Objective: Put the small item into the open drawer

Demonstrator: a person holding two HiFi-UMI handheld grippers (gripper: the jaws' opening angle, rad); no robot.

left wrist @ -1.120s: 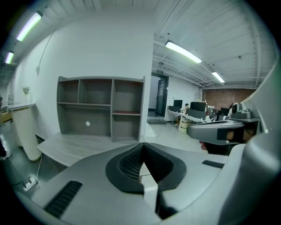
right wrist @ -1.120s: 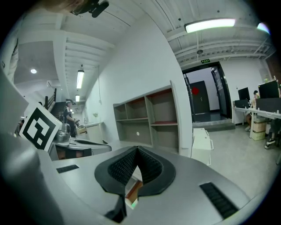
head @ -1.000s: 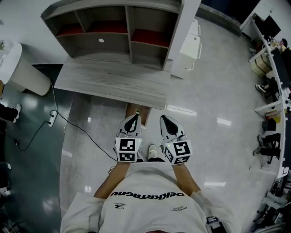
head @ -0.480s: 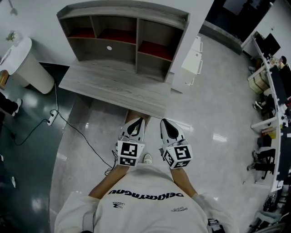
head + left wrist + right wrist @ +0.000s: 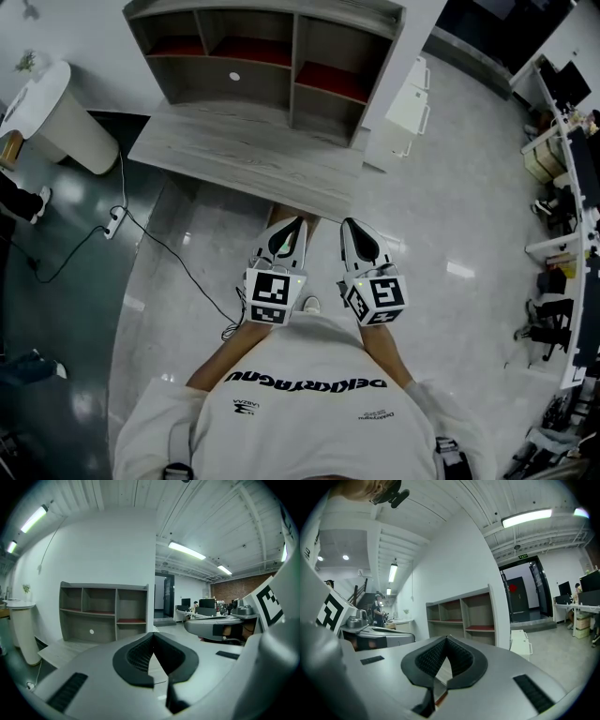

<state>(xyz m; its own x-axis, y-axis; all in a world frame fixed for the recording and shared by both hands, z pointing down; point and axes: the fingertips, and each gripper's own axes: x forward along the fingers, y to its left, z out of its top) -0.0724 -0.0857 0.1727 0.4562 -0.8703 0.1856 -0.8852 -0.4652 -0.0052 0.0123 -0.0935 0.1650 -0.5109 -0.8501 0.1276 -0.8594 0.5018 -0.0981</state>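
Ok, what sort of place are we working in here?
Probably an open-plan office or lab: a grey wooden desk with a cubby shelf unit against a white wall, rows of workstations with monitors and chairs on the right, and strip lights on an exposed ceiling.

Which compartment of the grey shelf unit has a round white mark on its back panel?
The wide lower-left compartment, under the two small upper ones; its white mark appears in no other.

Matt wood-grain desk [image 5: 244, 159], glossy polished stone-look floor [image 5: 441, 234]
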